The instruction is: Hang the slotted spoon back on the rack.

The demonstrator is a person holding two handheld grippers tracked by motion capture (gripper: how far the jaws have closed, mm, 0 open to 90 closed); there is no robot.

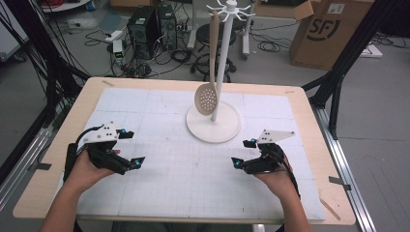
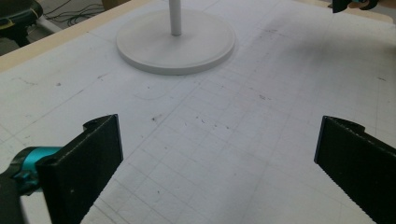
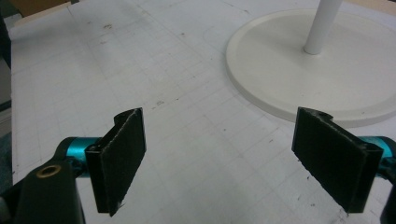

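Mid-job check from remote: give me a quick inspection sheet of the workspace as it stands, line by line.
Surface: white gridded mat on a wooden table, lightly scuffed.
Job's things: slotted spoon hanging from the white hook stand; round base flat on the mat.
Clutter: nothing seen on the mat.
Grippers: left gripper and right gripper both open, holding nothing, low over the mat.
Cables: black cables trail from both grippers along the wrists.
Surroundings: cardboard box, computer towers, stool and loose floor cables behind the table.
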